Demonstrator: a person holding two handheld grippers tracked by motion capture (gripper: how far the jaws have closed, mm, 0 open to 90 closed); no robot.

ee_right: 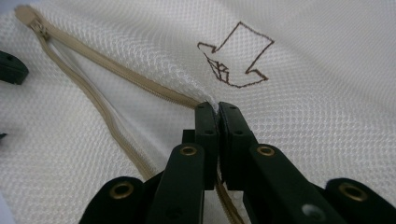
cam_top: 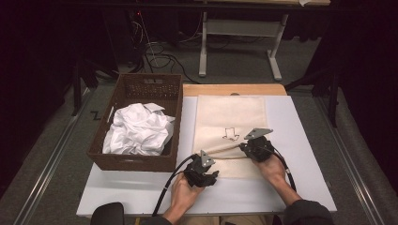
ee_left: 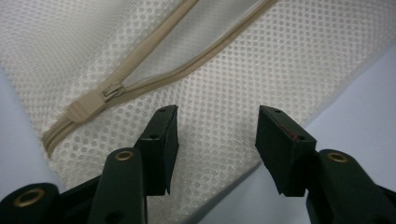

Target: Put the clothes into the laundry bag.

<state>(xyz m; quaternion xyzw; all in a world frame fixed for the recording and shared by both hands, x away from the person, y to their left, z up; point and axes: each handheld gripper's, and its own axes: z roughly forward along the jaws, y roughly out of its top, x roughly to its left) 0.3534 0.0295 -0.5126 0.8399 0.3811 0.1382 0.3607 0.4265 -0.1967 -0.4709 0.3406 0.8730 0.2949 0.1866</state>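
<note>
A cream mesh bag [cam_top: 230, 117] with a drawn arrow [cam_top: 230, 134] lies flat on the white table [cam_top: 300, 187]. Its beige zipper [cam_top: 225, 151] runs across the near end and is partly open. My right gripper [cam_top: 243, 147] is shut on the upper edge of the zipper opening [ee_right: 140, 86], pinching the mesh and tape between its pads [ee_right: 218, 109]. My left gripper [cam_top: 212, 176] hovers open over the bag's near left corner [ee_left: 217, 126], nothing between its fingers. The zipper pull [ee_left: 88, 105] lies up and left of those jaws.
A brown wicker basket [cam_top: 136, 161] holding crumpled white cloth [cam_top: 138, 129] stands on the table's left side, close to the bag. Beyond the table's wooden far edge [cam_top: 234, 89], a metal table frame [cam_top: 239, 47] and cables sit on the floor.
</note>
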